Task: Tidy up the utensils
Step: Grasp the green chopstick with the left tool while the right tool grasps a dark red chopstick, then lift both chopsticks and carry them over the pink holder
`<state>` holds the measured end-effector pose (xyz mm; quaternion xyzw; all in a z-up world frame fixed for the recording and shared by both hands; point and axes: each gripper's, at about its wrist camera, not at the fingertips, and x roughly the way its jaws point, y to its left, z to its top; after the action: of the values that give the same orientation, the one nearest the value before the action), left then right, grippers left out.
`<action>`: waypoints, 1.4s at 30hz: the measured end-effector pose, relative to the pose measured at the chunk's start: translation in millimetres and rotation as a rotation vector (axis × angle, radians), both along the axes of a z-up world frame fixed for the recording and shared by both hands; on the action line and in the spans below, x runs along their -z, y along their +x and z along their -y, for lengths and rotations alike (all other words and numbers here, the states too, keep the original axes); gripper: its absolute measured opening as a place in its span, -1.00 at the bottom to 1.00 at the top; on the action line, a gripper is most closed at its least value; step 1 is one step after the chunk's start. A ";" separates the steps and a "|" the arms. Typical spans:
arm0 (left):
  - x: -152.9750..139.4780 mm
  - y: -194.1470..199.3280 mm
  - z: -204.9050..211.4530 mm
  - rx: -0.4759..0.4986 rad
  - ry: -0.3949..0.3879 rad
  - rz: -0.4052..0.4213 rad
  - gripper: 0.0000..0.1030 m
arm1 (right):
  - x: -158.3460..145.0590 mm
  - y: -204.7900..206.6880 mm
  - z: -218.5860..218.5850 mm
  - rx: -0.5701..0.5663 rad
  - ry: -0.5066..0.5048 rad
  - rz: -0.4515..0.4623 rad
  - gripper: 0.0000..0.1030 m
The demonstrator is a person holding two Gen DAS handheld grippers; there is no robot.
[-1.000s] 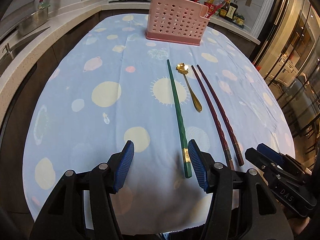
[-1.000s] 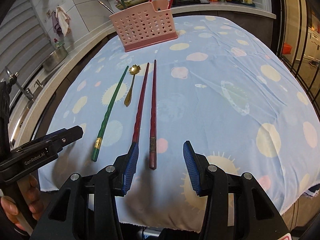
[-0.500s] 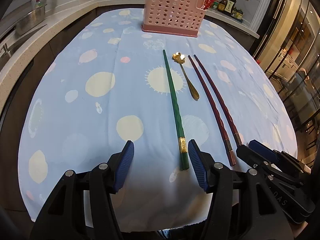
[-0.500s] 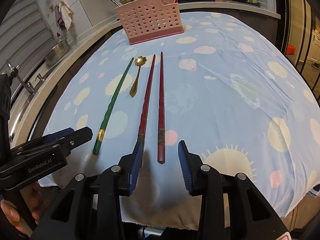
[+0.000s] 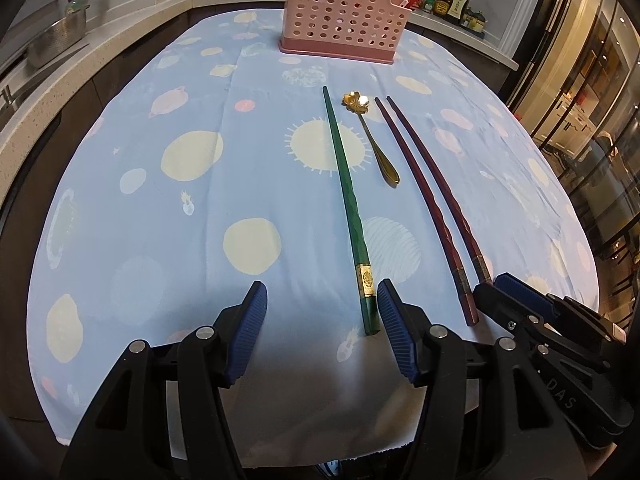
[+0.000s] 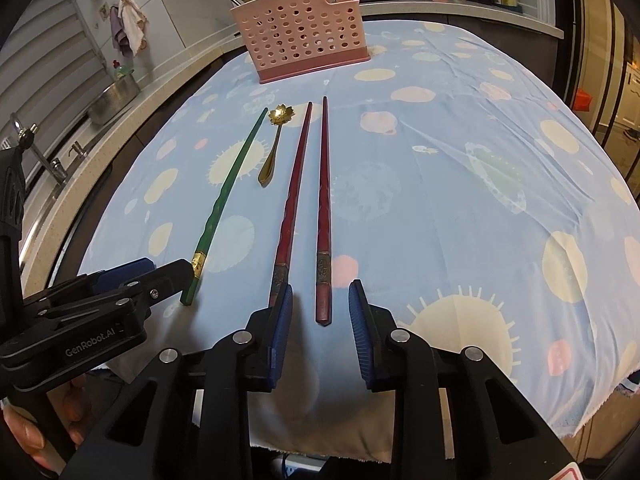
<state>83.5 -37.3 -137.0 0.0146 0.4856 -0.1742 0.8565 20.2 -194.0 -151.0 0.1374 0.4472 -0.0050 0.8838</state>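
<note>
straddling butt of right red chopstick (image 6: 324,216) with right gripper (image 6: 320,322), jaws apart; left pad overlapping twin red chopstick (image 6: 291,200), risk of dragging both. left gripper (image 5: 320,320) wide apart, green chopstick (image 5: 347,204) hugging right pad: off-centre pinch, likely roll on tablecloth (image 5: 160,208). pink holder (image 5: 344,12) far.

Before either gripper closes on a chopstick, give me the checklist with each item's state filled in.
1. Left gripper open: ok, jaws spread wide.
2. Green chopstick between the left fingers: not ok, its near end lies right beside the right-hand pad, off centre.
3. Right gripper open: ok.
4. Right red chopstick framed by the right fingers: ok, its end sits between them.
5. Left red chopstick clear of that grasp: not ok, its end runs under the left-hand pad.
6. Pink utensil holder has free room: cannot tell, the inside is hidden.
</note>
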 end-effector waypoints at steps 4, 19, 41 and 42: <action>1.8 -1.5 2.3 0.006 0.013 0.017 0.05 | 0.5 0.3 -0.2 0.000 -0.009 0.001 -0.52; 3.3 -3.5 5.8 0.022 0.054 0.059 -0.47 | 2.8 1.3 0.2 0.005 -0.056 0.006 -0.76; -33.3 -7.1 -7.0 0.034 -0.016 0.054 -0.87 | -28.1 -13.5 16.8 0.059 -0.010 0.079 -0.86; -37.1 -7.4 -7.4 0.033 -0.019 0.059 -0.87 | -32.5 -14.9 18.1 0.062 -0.008 0.089 -0.86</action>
<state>76.0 -29.9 -99.9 0.0197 0.4583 -0.1926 0.8675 5.3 -212.1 -118.5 0.1478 0.4031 -0.0282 0.9027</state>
